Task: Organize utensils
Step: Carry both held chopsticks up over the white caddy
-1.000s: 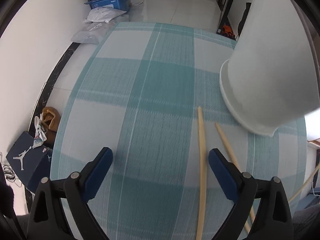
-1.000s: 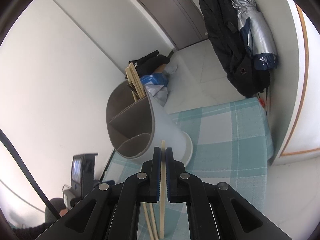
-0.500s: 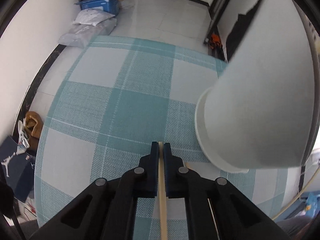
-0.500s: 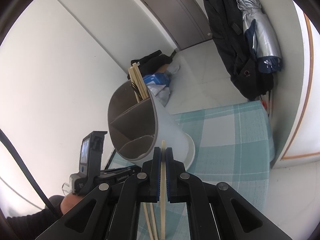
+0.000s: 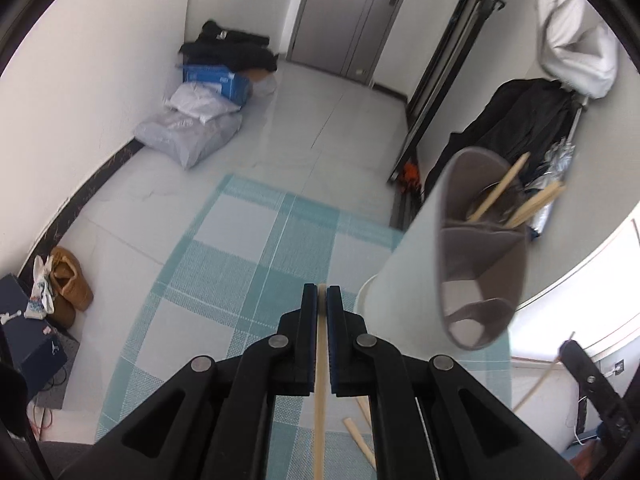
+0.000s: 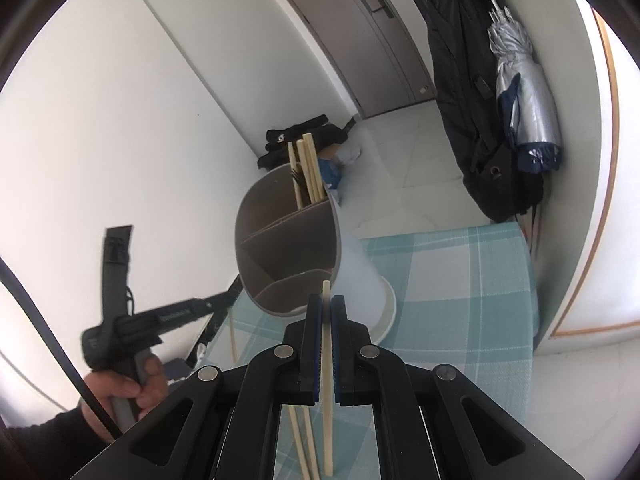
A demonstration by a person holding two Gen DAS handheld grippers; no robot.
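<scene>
Chopsticks are the business here. In the left wrist view the left gripper (image 5: 322, 294) is closed tight on one wooden chopstick (image 5: 320, 400), which runs back between the jaws toward the camera, its tip just showing at the pad ends. Ahead and to the right of the pads stands the holder (image 5: 404, 280), a pale divided cup tilted in this view, its grey mouth facing the tool; several sticks already lean in its far compartment (image 5: 500, 192). Below the jaws, loose chopsticks (image 5: 356, 436) lie on the checked tablecloth (image 5: 224, 264).

In the right wrist view the right gripper (image 6: 326, 308) is likewise clamped on a chopstick of its own (image 6: 327, 392), whose tip pokes a little past the pads, close before the holder's (image 6: 360, 276) near rim. More sticks stand in the far compartment (image 6: 306, 168). To the left, a hand (image 6: 120, 388) grips the other tool's handle.

Such a stick should be light, stiff and smooth, likely to pivot or slide in a narrow pinch, so a hold nearer its middle would seem steadier than one at the end. The holder looks light enough to tip if nudged at the rim. The near compartments look empty, and the cloth right of the holder is bare up to the table edge.
</scene>
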